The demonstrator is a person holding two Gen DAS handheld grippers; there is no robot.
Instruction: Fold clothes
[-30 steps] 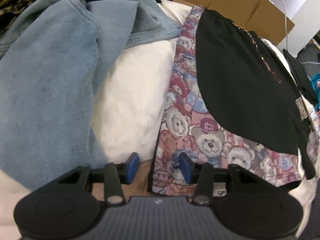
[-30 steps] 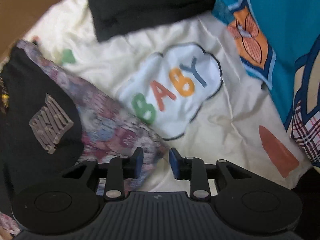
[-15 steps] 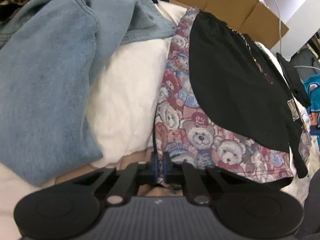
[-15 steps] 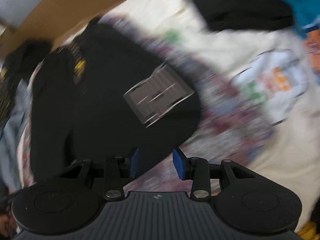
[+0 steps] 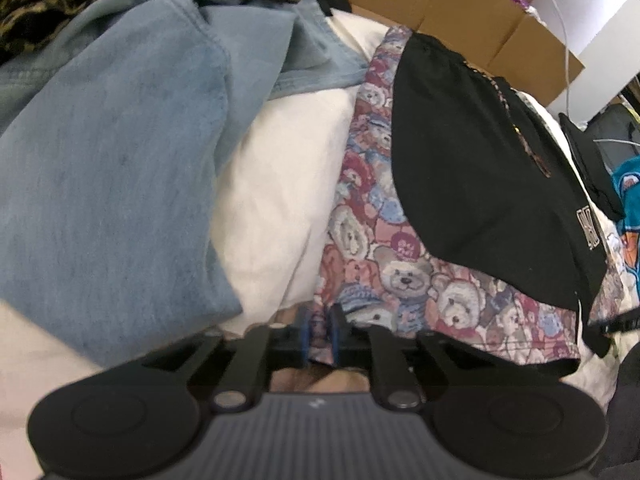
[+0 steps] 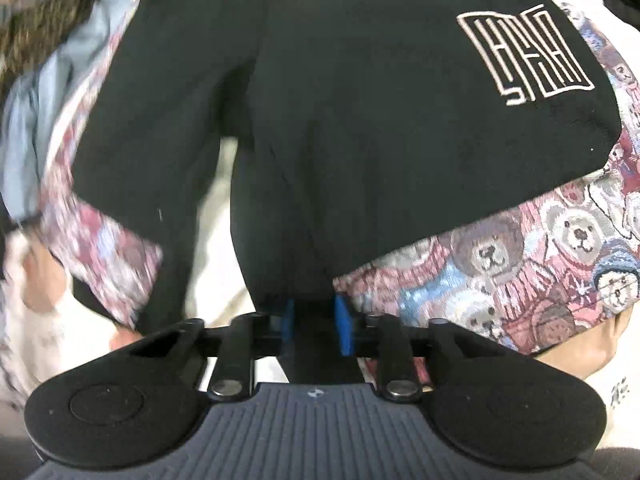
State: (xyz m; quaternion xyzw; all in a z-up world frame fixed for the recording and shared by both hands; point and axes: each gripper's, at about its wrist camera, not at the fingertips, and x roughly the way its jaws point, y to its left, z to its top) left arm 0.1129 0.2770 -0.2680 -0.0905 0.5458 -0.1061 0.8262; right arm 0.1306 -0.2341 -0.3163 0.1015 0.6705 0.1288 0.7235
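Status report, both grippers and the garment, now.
Left gripper shut on teddy-bear fabric at its hem. Right gripper clamped on black garment at its edge. Denim lies beside the bear fabric, not on it.
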